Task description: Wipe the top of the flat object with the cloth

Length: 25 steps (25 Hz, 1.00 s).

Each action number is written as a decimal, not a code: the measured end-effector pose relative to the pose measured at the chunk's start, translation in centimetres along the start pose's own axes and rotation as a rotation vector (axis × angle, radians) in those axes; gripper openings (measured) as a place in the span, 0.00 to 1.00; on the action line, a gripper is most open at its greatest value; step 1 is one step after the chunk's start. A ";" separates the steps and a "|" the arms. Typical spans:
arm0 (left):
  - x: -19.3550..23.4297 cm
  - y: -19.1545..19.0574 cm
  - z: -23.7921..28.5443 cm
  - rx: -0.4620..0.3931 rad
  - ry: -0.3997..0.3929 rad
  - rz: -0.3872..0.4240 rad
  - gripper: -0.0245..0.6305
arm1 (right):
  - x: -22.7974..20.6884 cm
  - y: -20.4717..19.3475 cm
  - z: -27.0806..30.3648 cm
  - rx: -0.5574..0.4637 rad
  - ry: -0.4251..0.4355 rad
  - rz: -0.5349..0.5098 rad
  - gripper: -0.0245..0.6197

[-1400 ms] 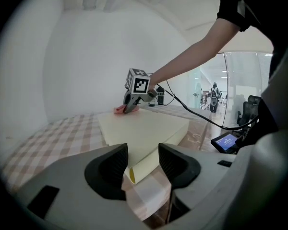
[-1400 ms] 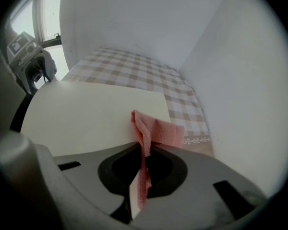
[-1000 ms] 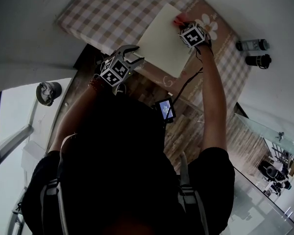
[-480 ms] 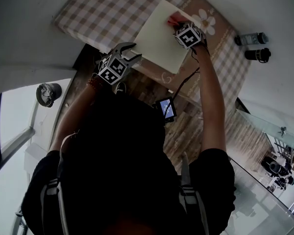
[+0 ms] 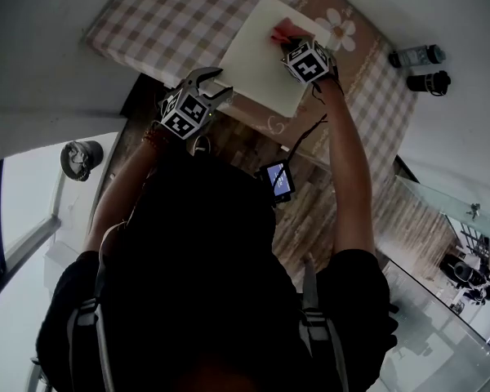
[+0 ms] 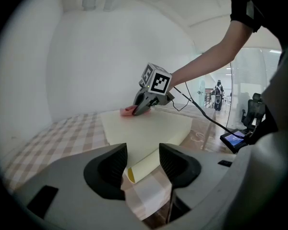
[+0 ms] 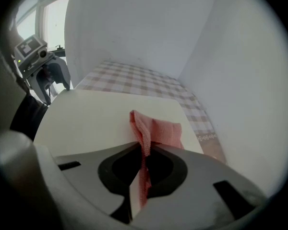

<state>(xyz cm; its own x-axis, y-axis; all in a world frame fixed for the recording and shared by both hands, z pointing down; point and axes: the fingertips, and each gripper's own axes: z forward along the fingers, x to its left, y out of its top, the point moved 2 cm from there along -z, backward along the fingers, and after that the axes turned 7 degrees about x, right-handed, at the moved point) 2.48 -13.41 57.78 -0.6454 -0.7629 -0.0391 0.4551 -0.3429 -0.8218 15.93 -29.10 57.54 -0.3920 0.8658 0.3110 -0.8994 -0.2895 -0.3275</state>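
The right claw (image 7: 143, 150), clamped on the cloth (image 7: 161, 131), had slid it in from the board's (image 7: 86, 123) far corner across the top, so wiping looked under way. The left claw (image 6: 143, 153) stayed apart about the board's near corner on the tabletop (image 6: 62, 135).

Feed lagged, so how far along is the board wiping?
Done: the right gripper is shut on the pink cloth, which rests on the cream board near its far corner. In hand: wiping there, with the open left gripper straddling the near corner. Left: likely most of the top; no wiped area can be told apart.
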 end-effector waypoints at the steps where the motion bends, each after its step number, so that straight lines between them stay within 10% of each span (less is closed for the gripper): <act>1: 1.0 0.6 0.7 0.002 -0.002 -0.001 0.38 | -1.0 0.3 0.4 -0.004 0.006 0.004 0.06; 25: -1.3 -0.7 -0.7 0.024 -0.007 -0.007 0.40 | 9.2 0.0 -3.4 -0.123 0.089 -0.014 0.06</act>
<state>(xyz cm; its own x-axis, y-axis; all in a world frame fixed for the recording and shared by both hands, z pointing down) 2.53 -11.81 57.98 -0.6444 -0.7641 -0.0299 0.4656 -0.3611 -0.8080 12.95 -19.72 57.33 -0.3562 0.9037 0.2375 -0.8718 -0.2299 -0.4326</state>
